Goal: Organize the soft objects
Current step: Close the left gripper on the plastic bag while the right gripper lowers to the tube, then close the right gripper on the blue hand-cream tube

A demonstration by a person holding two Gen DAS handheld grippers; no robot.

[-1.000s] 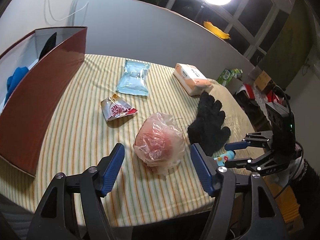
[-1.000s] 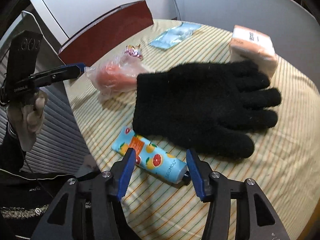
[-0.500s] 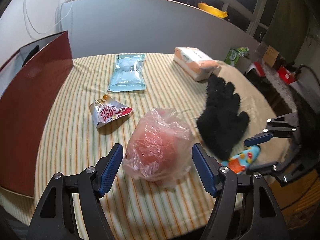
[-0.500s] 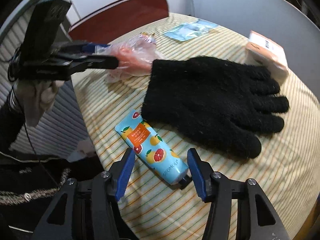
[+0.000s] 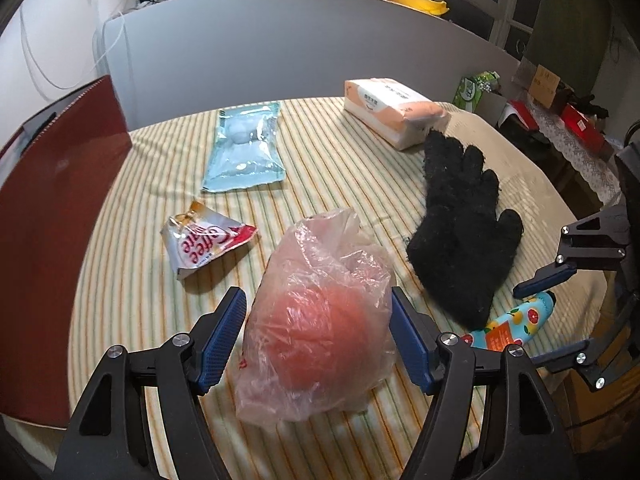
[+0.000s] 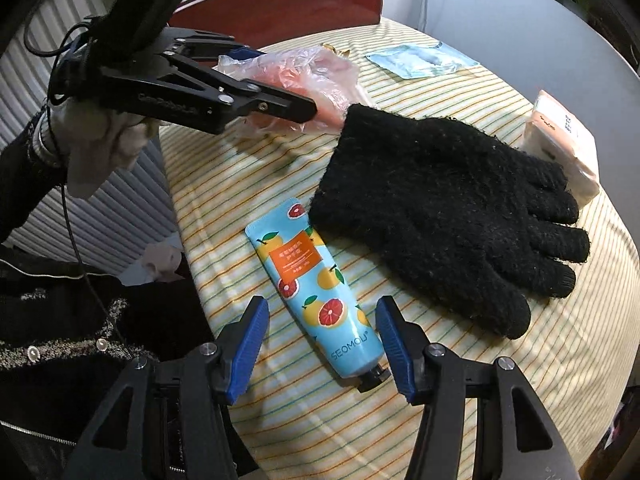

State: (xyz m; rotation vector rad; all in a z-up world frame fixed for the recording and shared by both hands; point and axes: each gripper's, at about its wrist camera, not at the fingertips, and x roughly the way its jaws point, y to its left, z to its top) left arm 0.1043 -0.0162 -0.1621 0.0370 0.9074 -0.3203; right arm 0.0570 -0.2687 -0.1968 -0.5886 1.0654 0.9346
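Note:
A pink soft lump in a clear plastic bag (image 5: 320, 320) lies on the striped tablecloth (image 5: 132, 280), between the open fingers of my left gripper (image 5: 318, 328); it also shows in the right wrist view (image 6: 304, 76). A black knit glove (image 5: 464, 232) lies to its right (image 6: 448, 208). A blue hand-cream tube with fruit print (image 6: 316, 300) lies at the table's near edge, between the open fingers of my right gripper (image 6: 322, 340); the tube also shows in the left wrist view (image 5: 512, 320). The left gripper's finger (image 6: 248, 100) shows in the right wrist view.
A coffee sachet (image 5: 200, 240), a light blue packet (image 5: 244, 152) and a tissue pack (image 5: 392, 110) lie farther back. A dark red box (image 5: 48, 216) stands at the left. A grey panel (image 5: 300, 48) stands behind the table.
My left gripper has moved forward so its fingers now flank the bagged pink lump. My right gripper has closed in on the hand-cream tube, which now lies between its fingers.

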